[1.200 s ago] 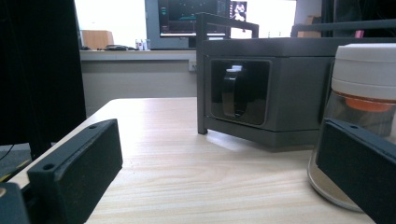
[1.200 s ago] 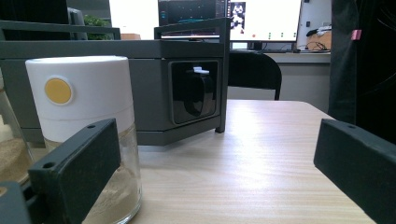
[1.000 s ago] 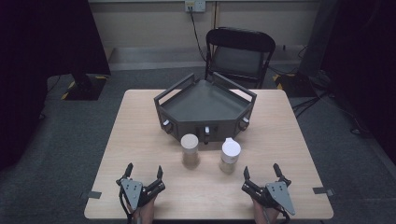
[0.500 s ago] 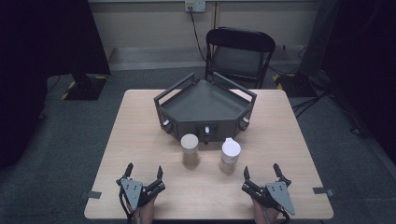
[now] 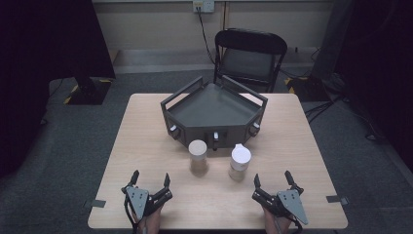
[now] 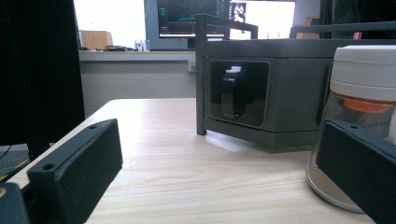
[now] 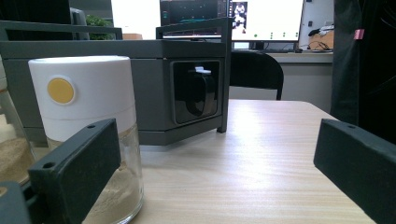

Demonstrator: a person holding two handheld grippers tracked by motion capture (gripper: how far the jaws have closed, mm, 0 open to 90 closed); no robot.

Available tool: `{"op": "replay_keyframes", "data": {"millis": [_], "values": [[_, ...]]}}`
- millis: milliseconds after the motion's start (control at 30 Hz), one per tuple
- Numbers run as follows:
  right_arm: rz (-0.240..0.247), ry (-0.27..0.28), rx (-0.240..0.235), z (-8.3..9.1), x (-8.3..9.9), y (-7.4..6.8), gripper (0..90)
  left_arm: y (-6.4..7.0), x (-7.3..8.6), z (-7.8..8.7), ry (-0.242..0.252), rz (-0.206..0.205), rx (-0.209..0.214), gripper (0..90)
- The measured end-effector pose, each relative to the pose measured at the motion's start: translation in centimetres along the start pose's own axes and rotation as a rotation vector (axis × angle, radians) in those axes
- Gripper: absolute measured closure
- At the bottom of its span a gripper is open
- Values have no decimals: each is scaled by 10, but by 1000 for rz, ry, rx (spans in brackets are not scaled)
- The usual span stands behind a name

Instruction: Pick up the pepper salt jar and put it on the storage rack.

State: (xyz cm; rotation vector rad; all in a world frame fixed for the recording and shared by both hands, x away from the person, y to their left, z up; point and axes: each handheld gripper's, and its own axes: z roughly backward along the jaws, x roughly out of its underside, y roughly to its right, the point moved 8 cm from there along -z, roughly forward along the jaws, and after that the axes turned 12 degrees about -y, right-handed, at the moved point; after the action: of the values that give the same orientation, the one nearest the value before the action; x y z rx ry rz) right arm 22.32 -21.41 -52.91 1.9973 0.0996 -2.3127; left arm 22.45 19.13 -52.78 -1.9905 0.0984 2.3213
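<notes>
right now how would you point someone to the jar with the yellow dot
Start at the dark grey tray in the middle of the table. Two jars stand just in front of it; take the one nearer the right gripper. That jar has a tall white lid with a yellow dot, while its neighbour has a tan lid.

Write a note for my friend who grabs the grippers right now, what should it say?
Left gripper: open, holding nothing, at the near table edge.
Right gripper: open, holding nothing, at the near edge too.
Two jars stand upright mid-table in front of the grey tray: tan-lid jar on the left, white-lid jar on the right, both holding powder.
Done: nothing looks handled.
Left: probably reach for a jar each.
</notes>
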Motion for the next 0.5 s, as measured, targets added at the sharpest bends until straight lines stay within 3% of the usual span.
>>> {"op": "replay_keyframes", "data": {"millis": [433, 500], "values": [[0, 0, 0, 0, 0, 0, 0, 1, 0, 1, 4, -6, 11, 0], [0, 0, 0, 0, 0, 0, 0, -1, -2, 1, -1, -1, 33, 0]]}}
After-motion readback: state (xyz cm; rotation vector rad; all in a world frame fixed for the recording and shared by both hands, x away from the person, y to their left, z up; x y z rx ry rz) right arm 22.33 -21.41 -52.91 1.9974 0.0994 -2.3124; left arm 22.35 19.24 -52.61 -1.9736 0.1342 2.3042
